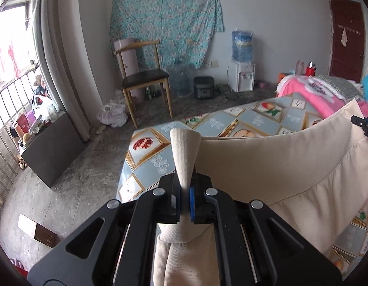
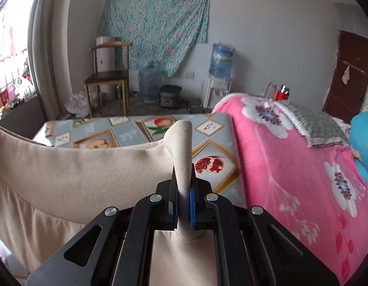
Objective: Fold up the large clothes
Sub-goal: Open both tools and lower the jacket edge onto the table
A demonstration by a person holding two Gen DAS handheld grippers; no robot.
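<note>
A large beige garment (image 1: 274, 166) hangs stretched between both grippers above the bed. My left gripper (image 1: 185, 190) is shut on a pinched corner of it, which sticks up between the jaws, and the cloth runs off to the right. The tip of the other gripper (image 1: 363, 125) shows at the right edge of the left wrist view. In the right wrist view the beige garment (image 2: 77, 171) runs off to the left, and my right gripper (image 2: 184, 193) is shut on its other corner. The garment's lower part hangs down out of sight.
A bed sheet with fruit pictures (image 2: 126, 131) lies under the garment. A pink flowered blanket (image 2: 291, 166) is heaped on the right with a grey pillow (image 2: 312, 124) on it. A wooden chair (image 1: 143, 81), water bottles and a dispenser (image 1: 242, 71) stand at the far wall.
</note>
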